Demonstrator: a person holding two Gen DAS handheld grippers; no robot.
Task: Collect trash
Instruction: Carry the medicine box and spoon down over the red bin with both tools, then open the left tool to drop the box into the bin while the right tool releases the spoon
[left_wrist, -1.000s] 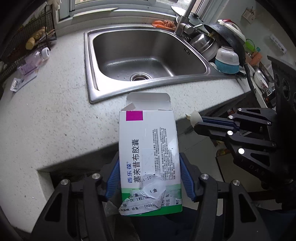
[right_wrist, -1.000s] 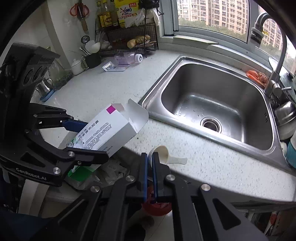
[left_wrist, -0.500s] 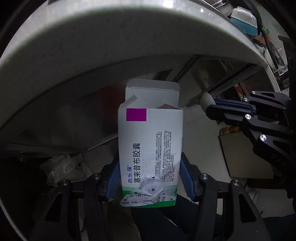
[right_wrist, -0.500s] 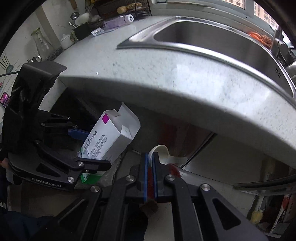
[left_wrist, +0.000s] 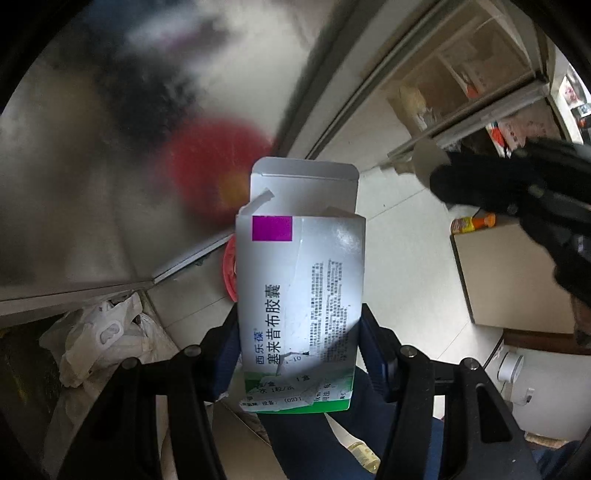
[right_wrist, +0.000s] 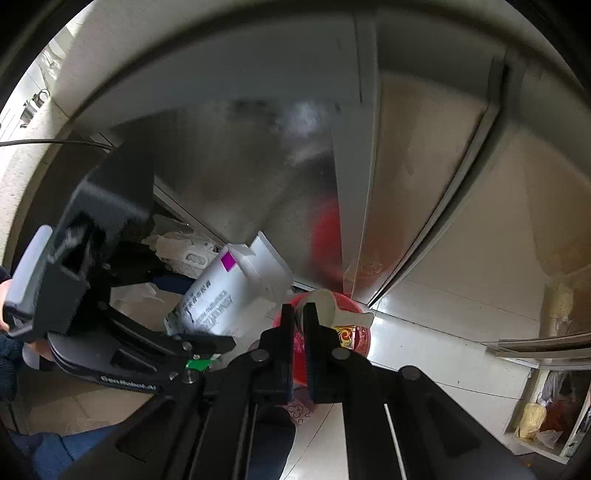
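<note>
— Floor tiles (left_wrist: 399, 229) and cabinet doors (right_wrist: 258, 177) are now filling both views where a counter and sink did; what's being carried?

— Left gripper (left_wrist: 299, 332) is clamping the box (left_wrist: 299, 295); right gripper (right_wrist: 299, 321), pinched together, is holding a scoop (right_wrist: 325, 302). Both are hanging over the red bin (right_wrist: 354, 332): centre them before letting go.

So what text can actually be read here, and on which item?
"西乐葆" and "塞来昔布胶囊": on the medicine box, held in the left tool.
"GenRobot.AI": on the left tool's body, seen from the right wrist.
Box fine print and torn sticker: too small.
Red bin label: blurred.
</note>
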